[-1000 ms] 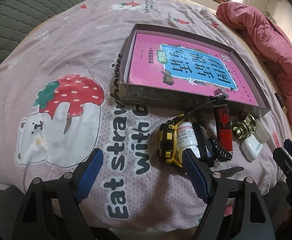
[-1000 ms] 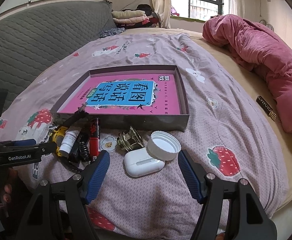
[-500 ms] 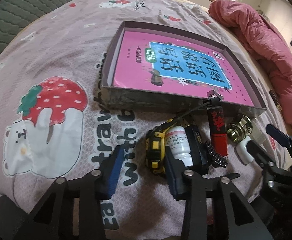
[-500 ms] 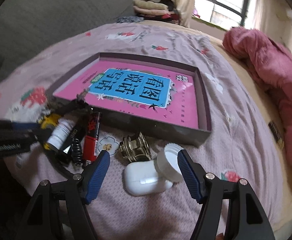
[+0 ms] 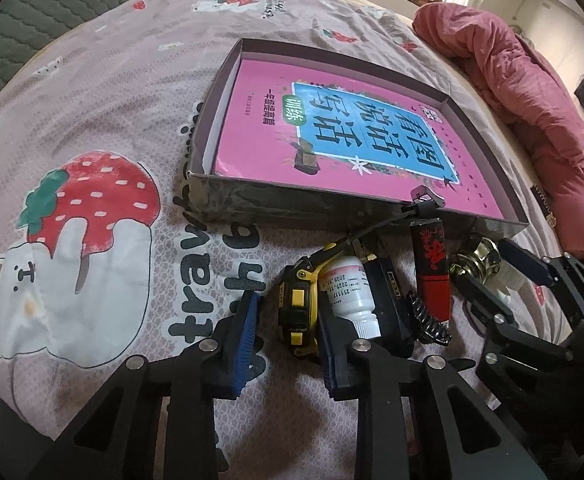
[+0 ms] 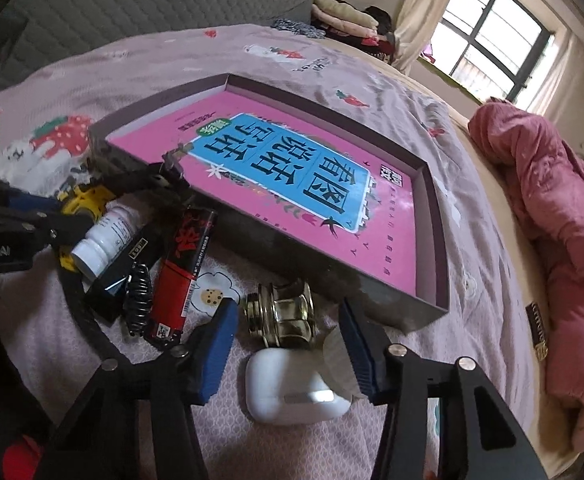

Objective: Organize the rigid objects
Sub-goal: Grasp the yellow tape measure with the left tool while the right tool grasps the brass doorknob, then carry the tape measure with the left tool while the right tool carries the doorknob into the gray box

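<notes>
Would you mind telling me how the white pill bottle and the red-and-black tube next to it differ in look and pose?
The white pill bottle is short, round and pale with a printed label; the red-and-black tube is longer, slimmer and dark.

The bottle rests on top of the yellow tape measure and a black box; the tube seems to lie mostly on the bedspread.

The bottle lies nearer the left gripper; the tube nearer the right gripper.

Both lie on their sides outside the tray.

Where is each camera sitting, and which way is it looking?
Left wrist: on the left gripper, looking down at the tape measure between its closing jaws; the right gripper shows too.
Right wrist: on the right gripper, looking down at the brass knob and white case between its closing jaws.
Both see the box, pink book and pill bottle.
</notes>
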A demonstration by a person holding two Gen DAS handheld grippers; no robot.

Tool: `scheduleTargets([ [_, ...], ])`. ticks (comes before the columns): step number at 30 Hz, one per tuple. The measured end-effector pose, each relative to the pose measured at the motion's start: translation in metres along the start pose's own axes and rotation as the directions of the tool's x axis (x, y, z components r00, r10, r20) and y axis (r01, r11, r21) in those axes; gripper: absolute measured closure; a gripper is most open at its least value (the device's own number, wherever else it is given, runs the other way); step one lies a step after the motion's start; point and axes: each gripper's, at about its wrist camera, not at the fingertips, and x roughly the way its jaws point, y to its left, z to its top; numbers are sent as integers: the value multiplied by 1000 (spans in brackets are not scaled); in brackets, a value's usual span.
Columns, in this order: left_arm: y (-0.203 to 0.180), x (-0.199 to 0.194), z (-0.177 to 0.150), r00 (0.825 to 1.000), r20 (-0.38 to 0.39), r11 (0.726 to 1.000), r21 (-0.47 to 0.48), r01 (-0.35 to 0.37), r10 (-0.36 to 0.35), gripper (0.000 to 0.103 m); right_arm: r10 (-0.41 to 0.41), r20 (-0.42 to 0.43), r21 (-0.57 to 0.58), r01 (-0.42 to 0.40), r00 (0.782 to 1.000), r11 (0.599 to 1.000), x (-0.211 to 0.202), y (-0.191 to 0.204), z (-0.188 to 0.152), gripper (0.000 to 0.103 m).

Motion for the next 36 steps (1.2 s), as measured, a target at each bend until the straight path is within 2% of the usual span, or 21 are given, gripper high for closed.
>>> scheduleTargets([
  [2,1,1,1,1000,0,1000,-1,2,-2,75,-5,-9,-16,5,1000,1000,4,3,1,55],
  [5,0,1,3,1000,3,1000,-3,8,-8,79,-15,-6,-30,15,1000,999,8,6,2,68],
  [7,0,2,4,1000,6,1000,-4,16,-16,83,4,0,-19,-4,1000,1000,8,6,1,68],
  [13,-2,4,7,1000,11,1000,-1,21,-21,84,121,48,60,-124,991,991,-6,-5,0,68],
  [18,-2,1,7,1000,18,1000,2,24,-24,84,238,94,197,-253,967,947,-18,-23,-5,68],
  [23,3,-10,7,998,54,1000,-9,24,-24,85,271,117,288,-294,955,911,-24,-39,-13,68],
  [30,1,-18,4,997,63,999,3,35,-35,85,315,135,310,-342,940,887,-29,-42,-19,68],
  [36,0,-26,0,996,66,998,9,62,-62,85,309,153,344,-344,939,874,-33,-50,-21,68],
])
